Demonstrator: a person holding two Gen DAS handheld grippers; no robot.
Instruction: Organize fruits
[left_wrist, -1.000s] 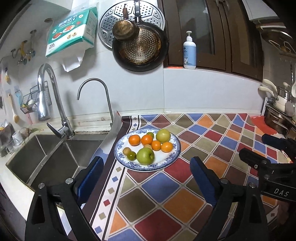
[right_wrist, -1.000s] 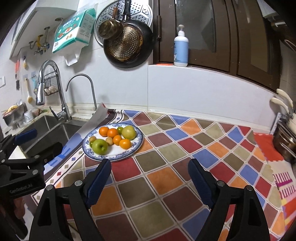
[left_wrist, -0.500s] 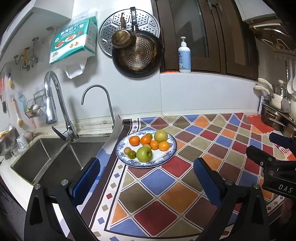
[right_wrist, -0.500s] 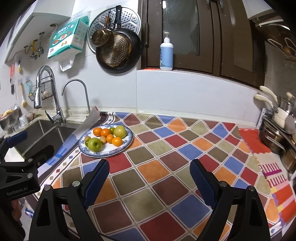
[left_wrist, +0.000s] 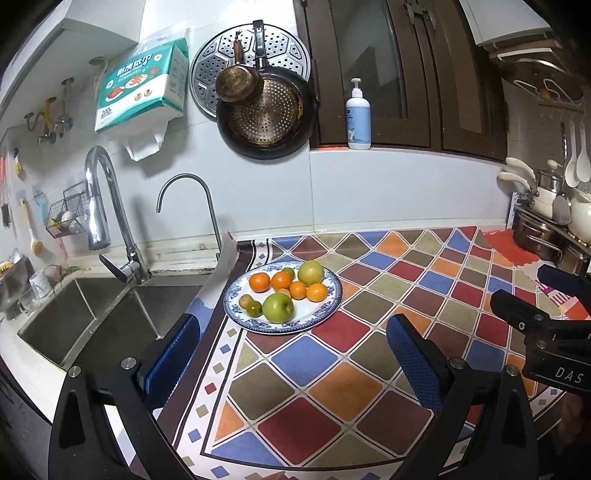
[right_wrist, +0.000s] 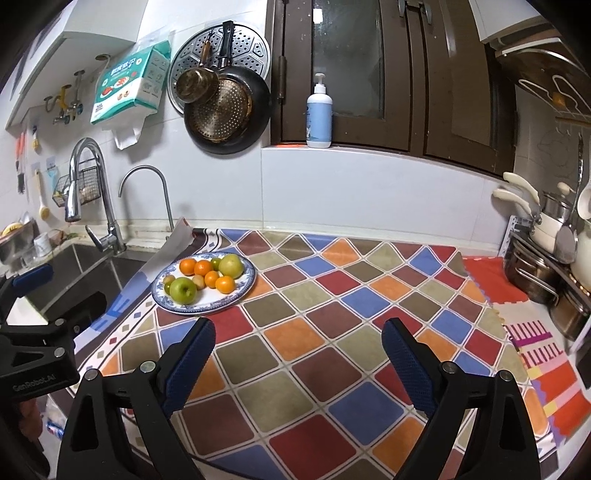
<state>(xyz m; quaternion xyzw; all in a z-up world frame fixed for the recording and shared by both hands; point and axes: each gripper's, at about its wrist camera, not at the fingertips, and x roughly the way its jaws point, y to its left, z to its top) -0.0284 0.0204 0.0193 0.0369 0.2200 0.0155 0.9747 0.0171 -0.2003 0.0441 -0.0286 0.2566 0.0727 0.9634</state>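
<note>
The left gripper (left_wrist: 291, 354) is showing matte black triangular arms, each with silver screws near the top and a cutout in its face. Blue textured pads (left_wrist: 173, 354) are lining the insides of its jaws. The right gripper (right_wrist: 297, 356) is looking the same: black arms, silver screws, blue dimpled pads (right_wrist: 406, 365). White letters "DAS" are showing on the right one's body, "GenRobot.AI" on the left's.

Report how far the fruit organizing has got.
Done: nothing visibly sorted; apples, oranges and small fruits sit mixed on the plate. In hand: nothing; left gripper and right gripper are open, short of the plate. Left: all the sorting.
</note>
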